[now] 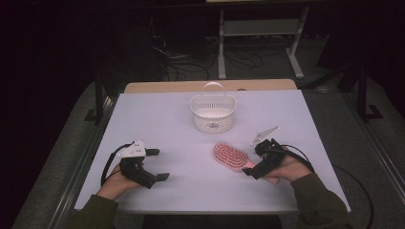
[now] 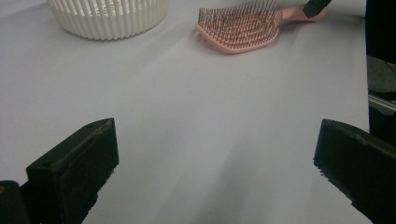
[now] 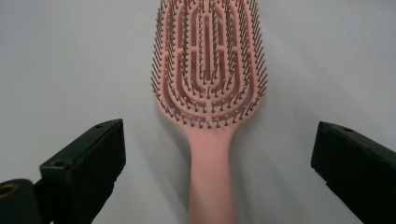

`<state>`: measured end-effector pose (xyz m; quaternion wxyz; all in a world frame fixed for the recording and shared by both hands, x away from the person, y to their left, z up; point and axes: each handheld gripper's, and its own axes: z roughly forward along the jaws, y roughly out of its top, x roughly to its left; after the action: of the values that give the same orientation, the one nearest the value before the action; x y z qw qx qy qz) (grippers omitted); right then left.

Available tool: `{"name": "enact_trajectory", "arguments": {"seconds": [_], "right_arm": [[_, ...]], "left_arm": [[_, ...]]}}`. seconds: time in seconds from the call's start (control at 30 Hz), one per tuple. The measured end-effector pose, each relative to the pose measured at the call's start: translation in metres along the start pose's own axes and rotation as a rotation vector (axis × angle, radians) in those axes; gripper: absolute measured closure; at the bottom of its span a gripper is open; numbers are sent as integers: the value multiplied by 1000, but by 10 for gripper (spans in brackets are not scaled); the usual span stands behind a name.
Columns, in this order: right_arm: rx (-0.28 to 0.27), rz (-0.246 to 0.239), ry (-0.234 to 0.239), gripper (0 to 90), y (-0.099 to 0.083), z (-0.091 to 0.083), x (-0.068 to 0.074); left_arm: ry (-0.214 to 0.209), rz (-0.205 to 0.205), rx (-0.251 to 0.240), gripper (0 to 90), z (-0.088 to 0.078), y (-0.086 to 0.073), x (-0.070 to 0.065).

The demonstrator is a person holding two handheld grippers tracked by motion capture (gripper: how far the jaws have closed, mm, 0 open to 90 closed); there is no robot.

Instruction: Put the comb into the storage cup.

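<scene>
A pink hairbrush (image 1: 230, 156) lies bristles up on the white table (image 1: 191, 191), right of centre, its handle pointing toward the person. My right gripper (image 1: 252, 160) is open, its jaws either side of the handle and apart from it. In the right gripper view the hairbrush (image 3: 208, 70) runs straight up between the jaws of that gripper (image 3: 217, 158). My left gripper (image 1: 158, 164) rests open at the front left with nothing between its jaws. The left gripper view looks past its own open gripper (image 2: 217, 158) across bare table to the hairbrush (image 2: 240, 25).
A white slatted basket (image 1: 213, 123) with a raised handle stands at the back centre of the table; its wall also appears in the left gripper view as the basket (image 2: 109, 18). Beyond the table are a dark floor, cables and a metal frame.
</scene>
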<state>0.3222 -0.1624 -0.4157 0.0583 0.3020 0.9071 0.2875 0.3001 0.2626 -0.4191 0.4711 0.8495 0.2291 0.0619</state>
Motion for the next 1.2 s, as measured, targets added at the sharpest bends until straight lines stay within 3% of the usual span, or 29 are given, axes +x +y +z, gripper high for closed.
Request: {"name": "enact_trajectory", "arguments": {"seconds": [0.37, 0.73, 0.97, 1.2], "right_arm": [[38, -2, 3, 102, -1, 2, 0], [78, -7, 16, 227, -2, 4, 1], [100, -23, 14, 370, -1, 6, 2], [116, -29, 17, 449, 1, 6, 2]], "left_arm": [[1, 1, 0, 0, -1, 0, 1], [1, 0, -1, 0, -1, 0, 1], [1, -1, 1, 0, 0, 0, 1], [0, 0, 1, 0, 0, 0, 1]]}}
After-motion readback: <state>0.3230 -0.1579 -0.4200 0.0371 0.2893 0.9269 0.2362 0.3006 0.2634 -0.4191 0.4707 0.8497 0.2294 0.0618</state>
